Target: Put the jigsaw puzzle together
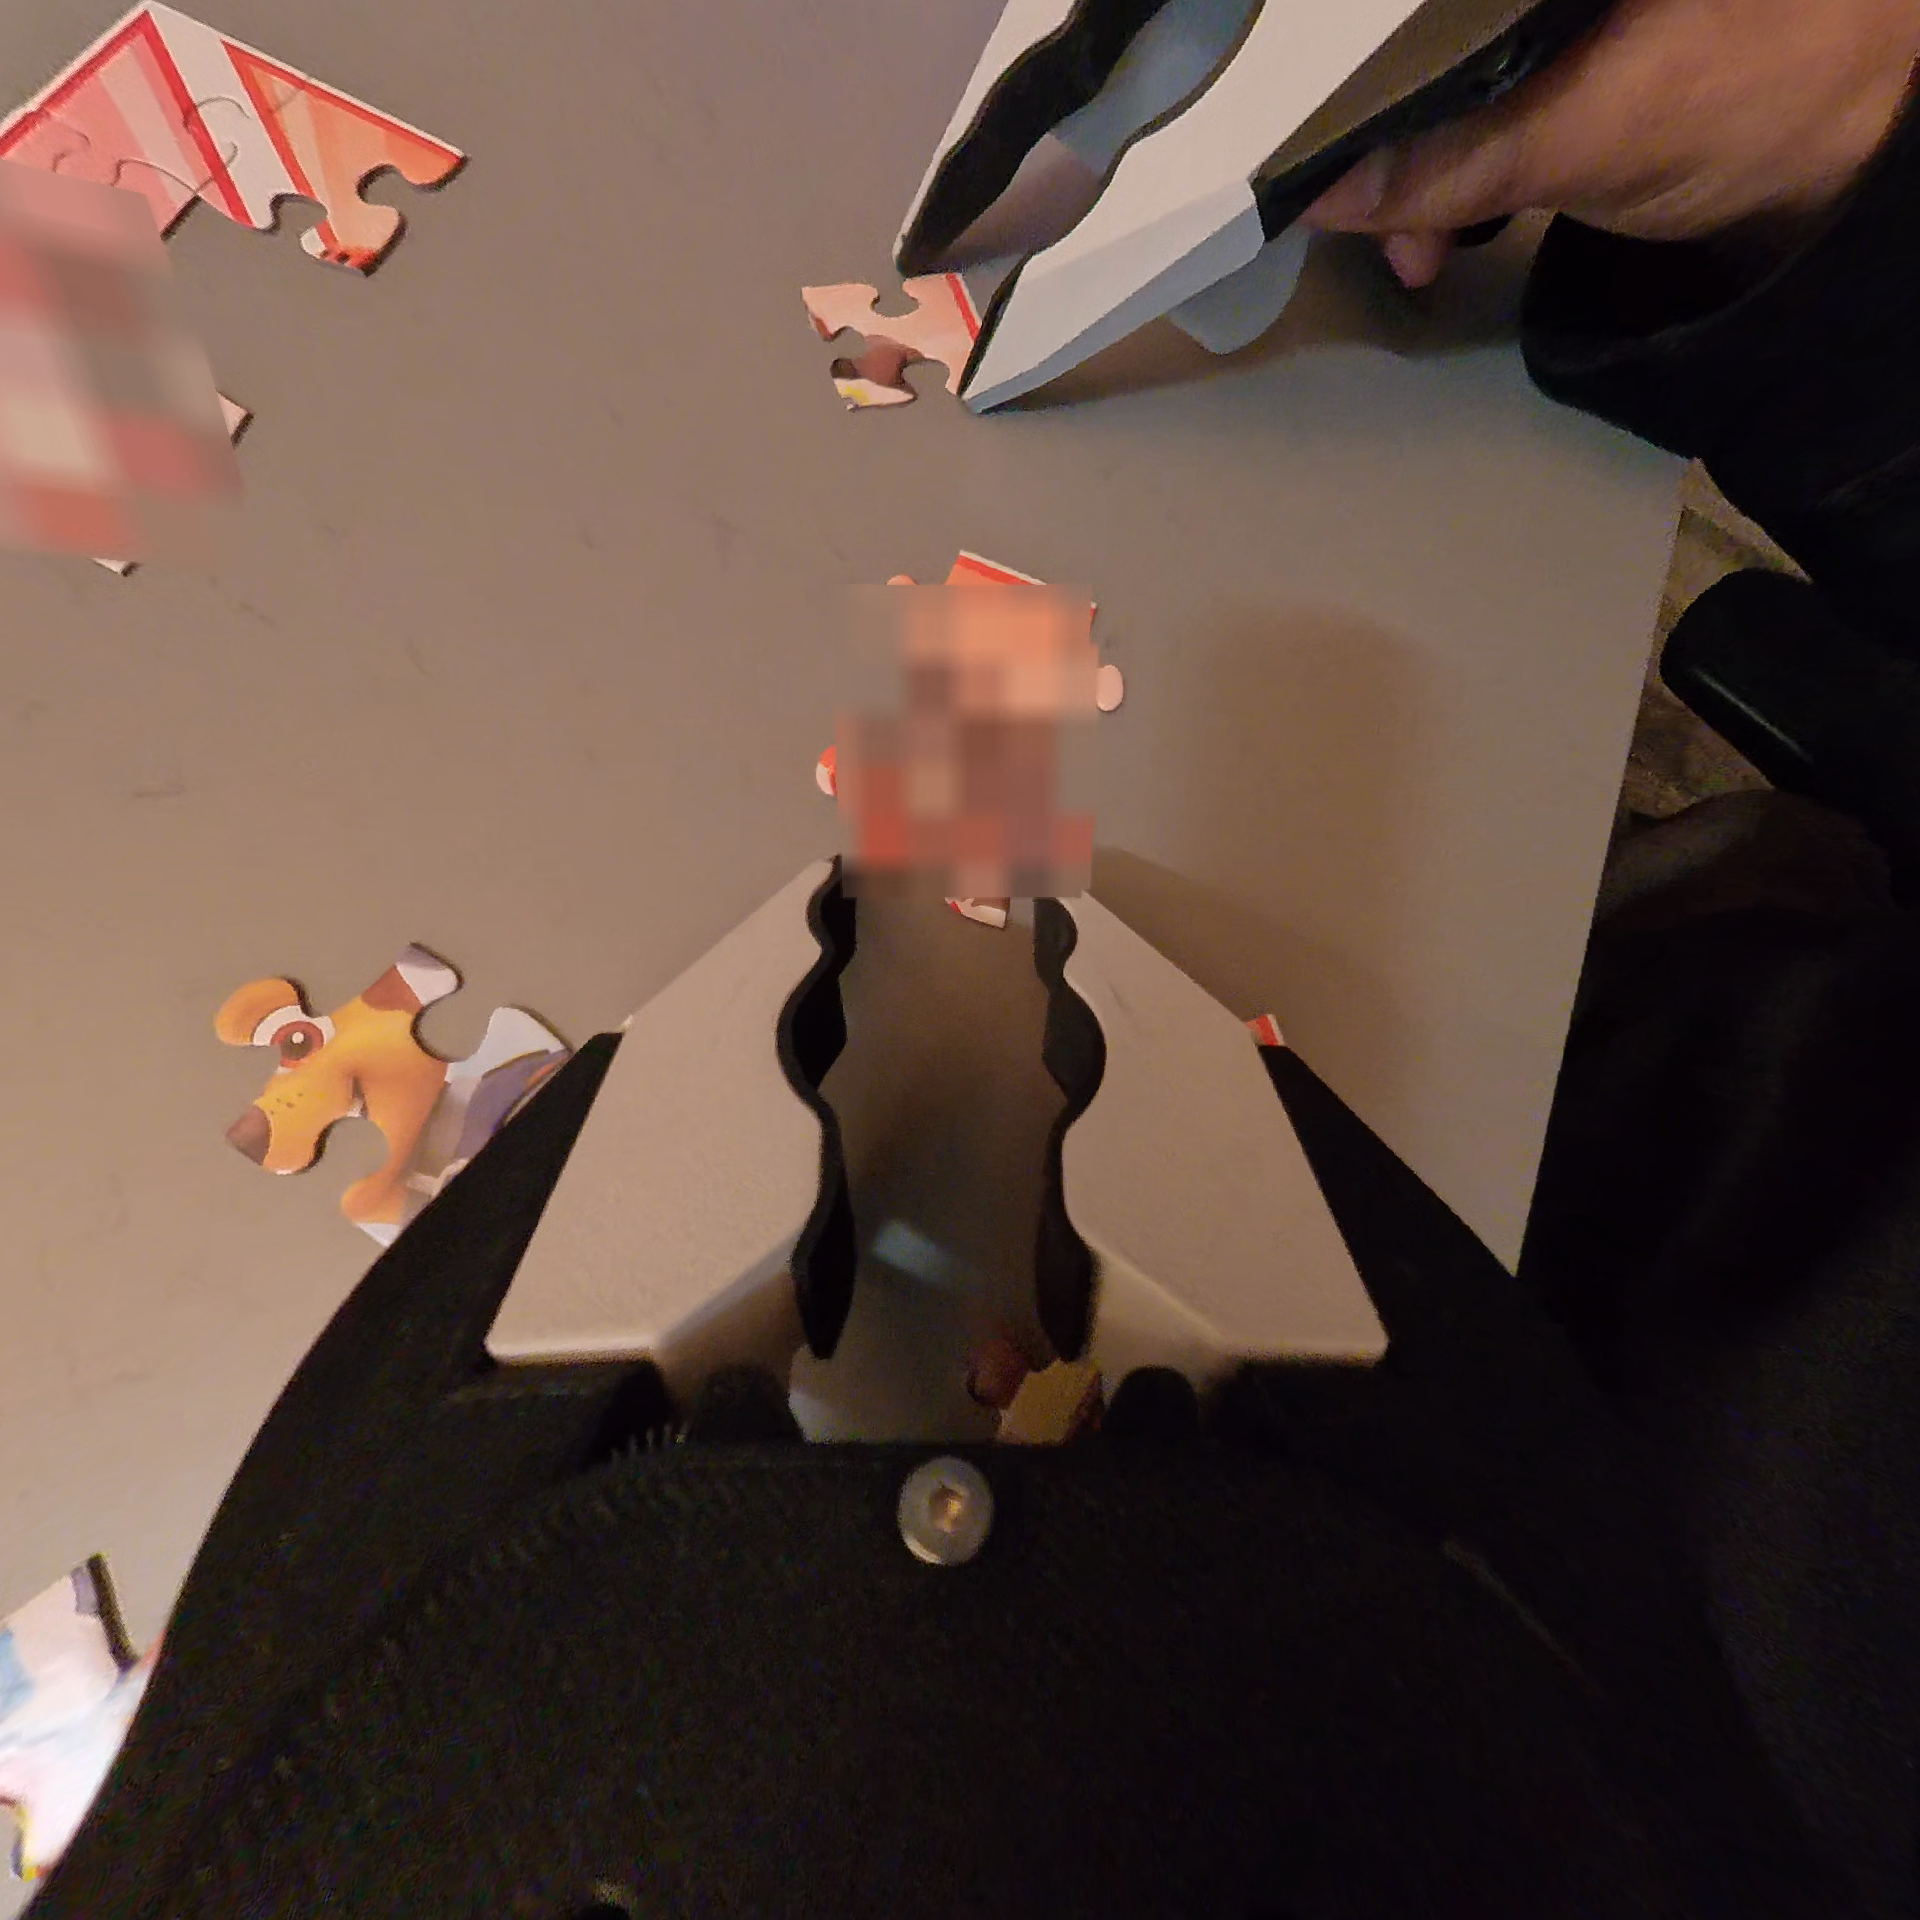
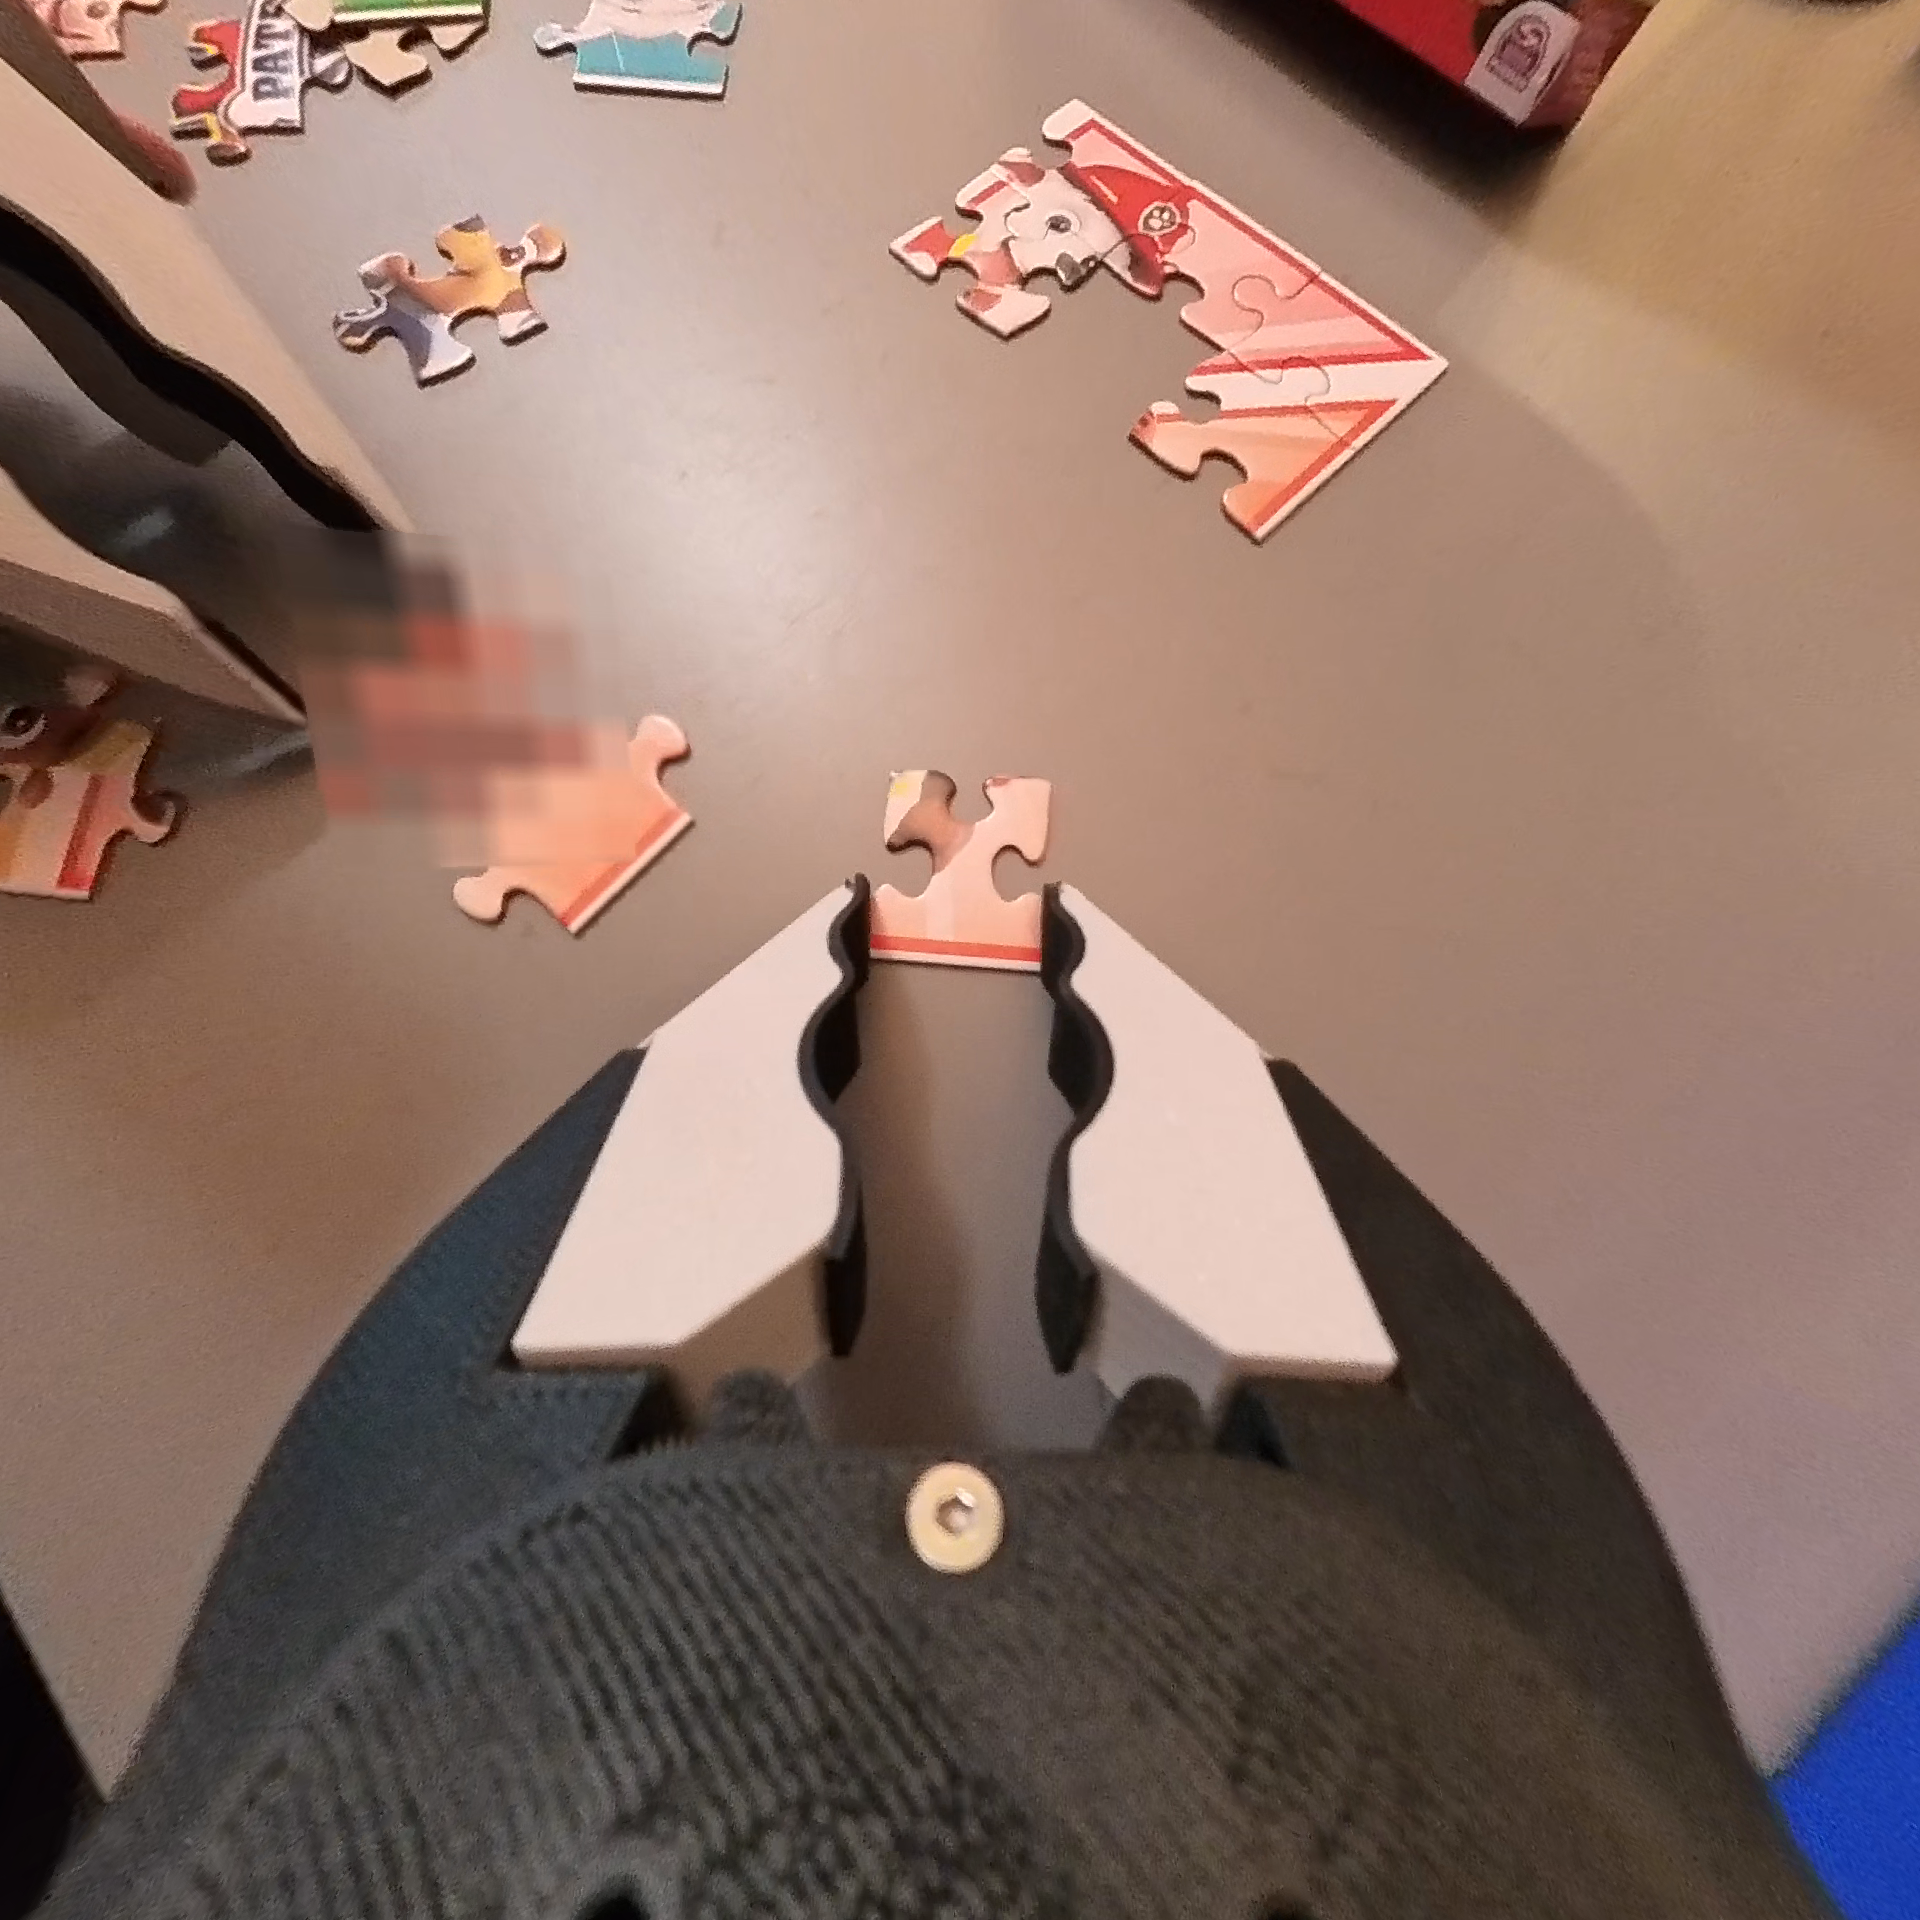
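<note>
Two claws, right claw (image 2: 956, 925) gripping pink puzzle piece (image 2: 966, 862), left claw's (image 1: 945, 904) piece (image 1: 977, 910) mosaic-hidden

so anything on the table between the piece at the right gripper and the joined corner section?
Nothing visible. Bare grey table lies between the pink puzzle piece at the right gripper and the joined corner section; other loose pieces lie off to the left.
</note>
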Demonstrator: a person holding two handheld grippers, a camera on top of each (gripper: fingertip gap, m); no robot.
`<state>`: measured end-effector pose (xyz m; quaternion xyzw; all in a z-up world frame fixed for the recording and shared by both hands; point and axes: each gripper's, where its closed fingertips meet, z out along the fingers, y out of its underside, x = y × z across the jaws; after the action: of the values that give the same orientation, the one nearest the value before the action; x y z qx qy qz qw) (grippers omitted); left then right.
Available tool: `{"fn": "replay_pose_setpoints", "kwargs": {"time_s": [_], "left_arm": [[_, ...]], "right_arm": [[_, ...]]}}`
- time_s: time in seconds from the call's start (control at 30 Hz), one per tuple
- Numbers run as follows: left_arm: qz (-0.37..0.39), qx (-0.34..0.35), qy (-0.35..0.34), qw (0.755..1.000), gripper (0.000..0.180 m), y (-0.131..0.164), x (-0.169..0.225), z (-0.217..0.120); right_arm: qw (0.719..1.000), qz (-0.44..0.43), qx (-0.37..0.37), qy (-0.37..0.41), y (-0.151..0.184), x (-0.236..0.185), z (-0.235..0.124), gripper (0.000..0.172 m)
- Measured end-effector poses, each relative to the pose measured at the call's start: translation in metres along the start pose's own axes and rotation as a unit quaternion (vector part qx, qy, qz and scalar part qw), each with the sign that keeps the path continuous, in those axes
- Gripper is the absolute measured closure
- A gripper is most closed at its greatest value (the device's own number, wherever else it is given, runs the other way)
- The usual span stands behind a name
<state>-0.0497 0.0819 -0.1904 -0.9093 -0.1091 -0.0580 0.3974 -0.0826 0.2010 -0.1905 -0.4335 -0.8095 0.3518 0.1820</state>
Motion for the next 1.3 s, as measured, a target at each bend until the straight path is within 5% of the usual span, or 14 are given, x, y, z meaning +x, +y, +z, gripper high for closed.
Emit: {"fn": "replay_pose_setpoints", "kwargs": {"time_s": [0.7, 1.3], "left_arm": [[-0.015, 0.003, -0.006, 1.0, 0.156, -0.008, -0.008, 0.007], [-0.017, 0.004, -0.004, 1.0, 0.156, -0.009, -0.008, 0.008]], "right_arm": [[0.964, -0.145, -0.016, -0.224, -0.035, -0.059, 0.035, 0.14], [0.954, -0.202, -0.008, -0.22, -0.04, -0.069, 0.037, 0.134]]}}
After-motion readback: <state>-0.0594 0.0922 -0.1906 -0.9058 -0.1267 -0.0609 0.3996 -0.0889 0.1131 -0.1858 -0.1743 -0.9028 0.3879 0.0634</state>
